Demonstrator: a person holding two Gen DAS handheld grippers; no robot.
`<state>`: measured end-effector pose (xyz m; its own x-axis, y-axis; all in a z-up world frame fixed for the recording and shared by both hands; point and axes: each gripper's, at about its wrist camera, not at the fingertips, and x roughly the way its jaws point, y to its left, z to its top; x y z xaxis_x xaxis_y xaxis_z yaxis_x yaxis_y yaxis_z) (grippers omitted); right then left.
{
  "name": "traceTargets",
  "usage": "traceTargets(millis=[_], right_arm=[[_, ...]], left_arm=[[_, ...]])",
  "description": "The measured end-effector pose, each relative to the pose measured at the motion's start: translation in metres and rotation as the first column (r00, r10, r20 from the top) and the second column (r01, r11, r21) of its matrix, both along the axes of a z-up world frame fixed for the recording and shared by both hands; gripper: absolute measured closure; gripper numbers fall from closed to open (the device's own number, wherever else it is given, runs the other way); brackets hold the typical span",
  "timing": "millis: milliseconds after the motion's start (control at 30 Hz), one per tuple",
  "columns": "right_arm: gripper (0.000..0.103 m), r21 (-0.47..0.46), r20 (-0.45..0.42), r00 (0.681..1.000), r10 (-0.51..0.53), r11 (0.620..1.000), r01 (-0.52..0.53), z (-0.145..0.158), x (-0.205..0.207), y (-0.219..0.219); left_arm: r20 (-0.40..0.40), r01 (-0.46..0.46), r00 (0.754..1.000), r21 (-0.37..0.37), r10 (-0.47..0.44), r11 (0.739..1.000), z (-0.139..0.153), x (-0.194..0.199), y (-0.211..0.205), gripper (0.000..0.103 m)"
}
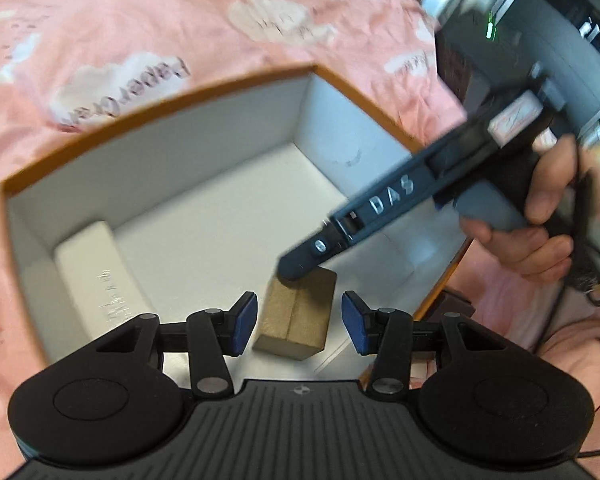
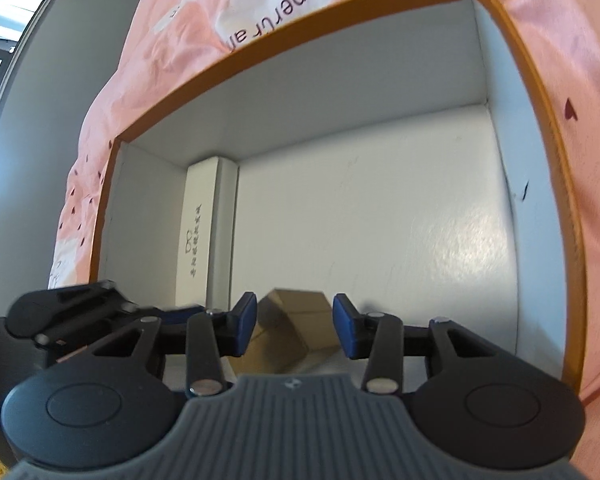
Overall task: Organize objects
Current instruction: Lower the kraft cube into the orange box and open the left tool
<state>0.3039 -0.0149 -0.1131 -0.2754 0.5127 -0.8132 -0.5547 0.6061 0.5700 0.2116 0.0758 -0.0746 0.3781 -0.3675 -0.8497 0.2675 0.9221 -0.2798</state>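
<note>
A small brown cardboard box (image 1: 296, 316) lies on the floor of a large open box with orange rim (image 1: 148, 100) and white inside. My left gripper (image 1: 299, 322) is open, its blue pads either side of the brown box without touching it. My right gripper (image 2: 295, 326) is open too, with the brown box (image 2: 288, 332) between and just beyond its pads. In the left wrist view the right gripper's fingers (image 1: 300, 268) reach down onto the brown box's far top edge. A long white box (image 1: 100, 280) lies along the big box's left wall; it also shows in the right wrist view (image 2: 204, 236).
The big box (image 2: 340, 28) rests on a pink printed bedsheet (image 1: 180, 20). A hand (image 1: 540, 220) holds the right gripper's handle. The left gripper's body (image 2: 68, 312) shows at the lower left of the right wrist view. Dark equipment (image 1: 560, 20) stands at the far right.
</note>
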Motion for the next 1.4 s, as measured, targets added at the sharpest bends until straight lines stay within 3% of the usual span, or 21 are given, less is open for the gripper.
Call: traceTargets(millis=[100, 233, 367, 500, 667, 800, 933, 1100, 1333, 1400], right_arm=[[0.058, 0.012, -0.013, 0.999, 0.04, 0.999, -0.039, -0.005, -0.003, 0.004], [0.058, 0.023, -0.034, 0.995, 0.096, 0.995, -0.095, -0.01, -0.009, 0.016], [0.06, 0.031, -0.017, 0.98, 0.197, 0.98, -0.197, -0.009, -0.024, 0.03], [0.06, 0.014, -0.042, 0.978, 0.204, 0.979, -0.204, -0.011, -0.034, 0.038], [0.06, -0.058, -0.128, 0.99, 0.06, 0.996, -0.068, -0.014, -0.034, 0.032], [0.065, -0.048, -0.207, 0.976, 0.072, 0.995, -0.084, -0.02, -0.049, 0.032], [0.067, -0.009, -0.181, 0.979, 0.093, 0.995, -0.096, -0.019, -0.059, 0.041], [0.081, 0.02, -0.214, 0.971, 0.103, 0.995, -0.101, -0.02, -0.069, 0.049], [0.082, 0.045, -0.194, 0.975, 0.109, 0.994, -0.102, -0.021, -0.081, 0.055], [0.077, 0.058, -0.168, 0.977, 0.129, 0.991, -0.121, -0.018, -0.084, 0.055]], left_arm=[[0.053, -0.097, 0.994, -0.017, 0.098, 0.995, 0.017, -0.014, 0.019, 0.048], [0.083, -0.235, 0.968, -0.028, 0.237, 0.972, 0.028, -0.025, 0.042, 0.048], [0.099, -0.31, 0.946, -0.008, 0.309, 0.951, 0.027, -0.034, 0.051, 0.048], [0.127, -0.352, 0.927, -0.022, 0.352, 0.936, 0.024, -0.043, 0.054, 0.048], [0.16, -0.395, 0.904, -0.034, 0.395, 0.918, 0.023, -0.052, 0.054, 0.048], [0.167, -0.435, 0.882, -0.072, 0.441, 0.897, 0.021, -0.058, 0.057, 0.048], [0.164, -0.469, 0.861, -0.107, 0.481, 0.877, 0.02, -0.063, 0.058, 0.048], [0.18, -0.493, 0.843, -0.116, 0.507, 0.862, 0.02, -0.07, 0.058, 0.048], [0.204, -0.51, 0.83, -0.102, 0.519, 0.854, 0.02, -0.074, 0.054, 0.048], [0.212, -0.514, 0.826, -0.1, 0.522, 0.852, 0.02, -0.075, 0.053, 0.048]])
